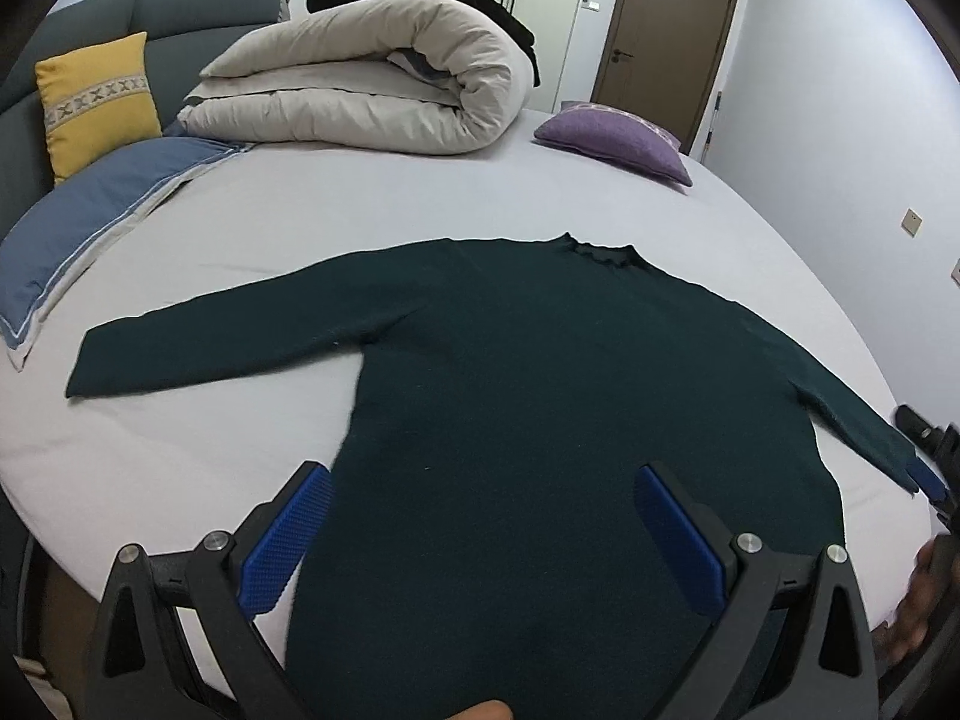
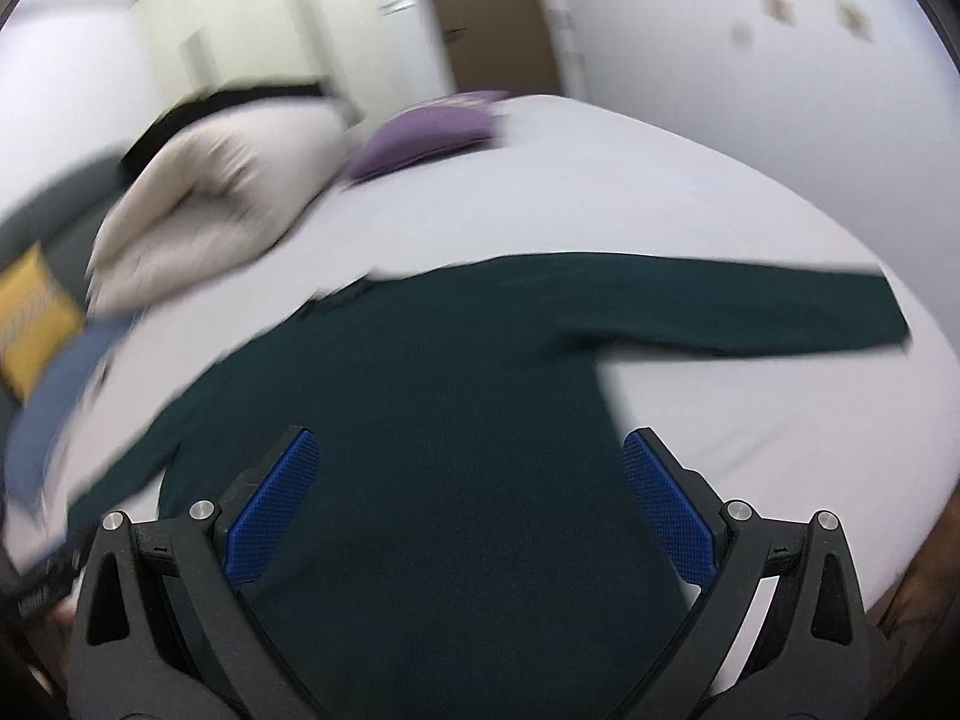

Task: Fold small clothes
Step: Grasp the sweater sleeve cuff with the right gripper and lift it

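Observation:
A dark green long-sleeved sweater lies flat on the bed, collar away from me and both sleeves spread out. It also shows in the blurred right wrist view. My left gripper is open and empty above the sweater's lower left part. My right gripper is open and empty above the sweater's lower right part. The right gripper also shows in the left wrist view at the right sleeve's cuff.
The bed sheet is light grey. At the back lie a rolled beige duvet, a purple cushion, a blue pillow and a yellow cushion. A brown door stands behind.

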{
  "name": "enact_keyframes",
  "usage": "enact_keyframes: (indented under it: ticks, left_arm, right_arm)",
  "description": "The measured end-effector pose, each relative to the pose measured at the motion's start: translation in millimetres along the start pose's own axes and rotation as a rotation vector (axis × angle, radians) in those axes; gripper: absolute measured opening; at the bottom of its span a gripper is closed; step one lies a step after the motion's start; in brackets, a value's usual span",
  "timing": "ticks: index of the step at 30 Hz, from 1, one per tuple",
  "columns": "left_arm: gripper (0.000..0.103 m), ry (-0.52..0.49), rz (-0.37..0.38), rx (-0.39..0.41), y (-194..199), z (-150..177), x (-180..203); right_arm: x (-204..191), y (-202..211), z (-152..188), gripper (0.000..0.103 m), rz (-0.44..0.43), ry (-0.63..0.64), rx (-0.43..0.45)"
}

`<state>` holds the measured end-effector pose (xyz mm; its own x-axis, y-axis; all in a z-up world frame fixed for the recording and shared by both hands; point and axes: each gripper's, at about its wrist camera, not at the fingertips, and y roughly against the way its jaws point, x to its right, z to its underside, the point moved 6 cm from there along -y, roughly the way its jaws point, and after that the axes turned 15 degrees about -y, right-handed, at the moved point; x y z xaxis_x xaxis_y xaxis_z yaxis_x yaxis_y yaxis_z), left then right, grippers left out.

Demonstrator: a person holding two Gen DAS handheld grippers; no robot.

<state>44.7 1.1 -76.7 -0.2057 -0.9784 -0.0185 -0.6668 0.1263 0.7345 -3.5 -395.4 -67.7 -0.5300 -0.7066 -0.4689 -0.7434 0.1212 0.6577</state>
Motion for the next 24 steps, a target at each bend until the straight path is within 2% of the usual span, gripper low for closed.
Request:
enact_keyframes:
  ticks: [2, 3, 6, 8, 10, 12, 13, 15, 17, 19, 21, 22, 23, 24]
  left_arm:
    - [0.103, -0.011, 0.031, -0.028, -9, 0, 8]
    - [0.103, -0.009, 0.054, -0.042, -13, -1, 12]
    - [0.103, -0.009, 0.111, -0.080, -27, -4, 27]
    - [0.103, -0.017, 0.127, -0.075, -33, -7, 37]
    - [0.103, -0.031, 0.118, -0.028, -36, -13, 47]
    - [0.103, -0.037, 0.109, 0.017, -39, -21, 54]
    - [0.103, -0.043, 0.107, 0.008, -44, -23, 58]
    - [0.103, -0.053, 0.099, -0.043, -57, -26, 61]
    - [0.103, -0.006, 0.097, -0.095, -69, -27, 57]
    - [0.103, 0.048, 0.103, -0.075, -73, -30, 49]
    - [0.103, 0.060, 0.087, -0.075, -76, -32, 44]
    - [0.103, 0.059, 0.100, -0.082, -80, -32, 43]
    - [0.103, 0.057, 0.112, -0.084, -82, -32, 44]
    - [0.103, 0.053, 0.126, -0.086, -85, -32, 44]
  right_arm:
    - [59, -7, -31, 0.099, 0.005, -0.166, -0.004]
    - [88, -10, -45, 0.092, -0.001, -0.250, -0.014]
    - [174, -23, -76, 0.078, 0.003, -0.466, -0.021]
    - [224, -31, -90, 0.075, 0.022, -0.576, -0.022]
    - [261, -40, -96, 0.074, 0.028, -0.655, -0.028]
    - [280, -49, -101, 0.071, 0.001, -0.688, -0.028]
    - [285, -53, -103, 0.070, -0.018, -0.698, -0.026]
    - [293, -61, -111, 0.069, -0.051, -0.707, -0.012]
    - [296, -70, -118, 0.063, -0.068, -0.711, -0.005]
    - [302, -81, -127, 0.052, -0.070, -0.715, -0.012]
    - [307, -92, -133, 0.030, -0.080, -0.715, -0.025]
    - [310, -97, -135, 0.024, -0.081, -0.720, -0.031]
    - [320, -102, -149, 0.011, -0.078, -0.727, -0.035]
    - [322, -105, -152, 0.008, -0.077, -0.721, -0.037]
